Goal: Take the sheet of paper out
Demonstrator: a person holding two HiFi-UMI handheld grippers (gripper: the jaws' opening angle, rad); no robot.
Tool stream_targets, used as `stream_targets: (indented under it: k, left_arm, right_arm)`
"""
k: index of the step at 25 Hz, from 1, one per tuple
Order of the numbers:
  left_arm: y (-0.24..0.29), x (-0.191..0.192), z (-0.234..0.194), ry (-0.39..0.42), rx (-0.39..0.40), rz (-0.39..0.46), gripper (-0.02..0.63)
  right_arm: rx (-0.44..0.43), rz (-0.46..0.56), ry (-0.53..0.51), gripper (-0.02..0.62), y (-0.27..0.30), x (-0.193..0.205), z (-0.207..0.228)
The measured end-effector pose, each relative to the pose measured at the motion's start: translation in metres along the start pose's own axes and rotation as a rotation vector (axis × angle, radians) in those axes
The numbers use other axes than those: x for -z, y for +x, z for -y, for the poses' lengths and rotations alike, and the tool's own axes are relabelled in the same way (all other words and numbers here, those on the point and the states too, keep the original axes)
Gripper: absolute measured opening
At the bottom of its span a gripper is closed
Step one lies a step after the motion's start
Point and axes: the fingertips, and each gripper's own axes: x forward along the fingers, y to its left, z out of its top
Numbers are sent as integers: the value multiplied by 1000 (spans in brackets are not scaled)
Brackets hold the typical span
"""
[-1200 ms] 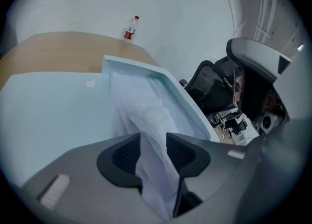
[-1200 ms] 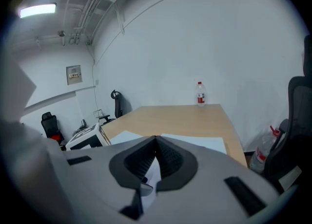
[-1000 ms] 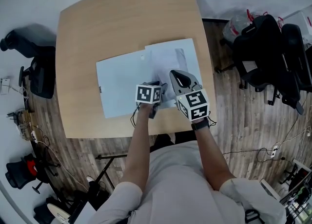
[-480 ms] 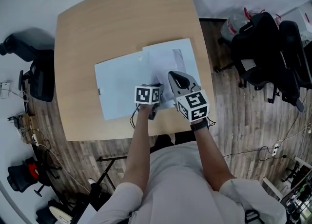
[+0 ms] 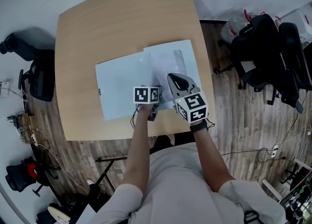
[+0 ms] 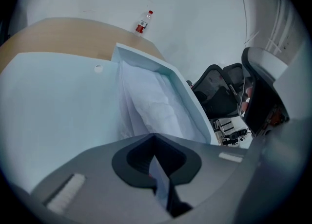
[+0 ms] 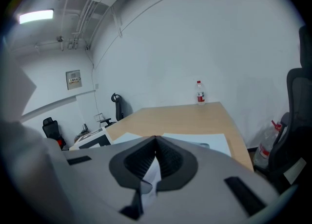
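L gripper (image 6: 156, 145), jaws just closing, is now pinching the near edge of the sheet of paper (image 6: 156, 103). The sheet is white and crinkled, lying in the open pale-blue folder (image 6: 53, 101) on the table (image 5: 122, 18), its long axis running away toward the bottle (image 6: 142, 23). R gripper (image 7: 155, 145) is clamping a white paper edge (image 7: 152, 177); can't tell which layer. Bottle label is red, unreadable.

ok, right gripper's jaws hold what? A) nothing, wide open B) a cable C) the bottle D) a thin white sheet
D: in its own view the right gripper has its jaws together on a thin white sheet; the bottle stands far off at the edge of the table.
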Motion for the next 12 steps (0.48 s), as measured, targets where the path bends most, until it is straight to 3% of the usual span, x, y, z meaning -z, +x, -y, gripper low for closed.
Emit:
stream_targets:
  k: [12]
  left_arm:
    - [-23,-2,-18,-27,-43,41,8]
  right_arm:
    - [-21,6,-9,12,4,-3,-14]
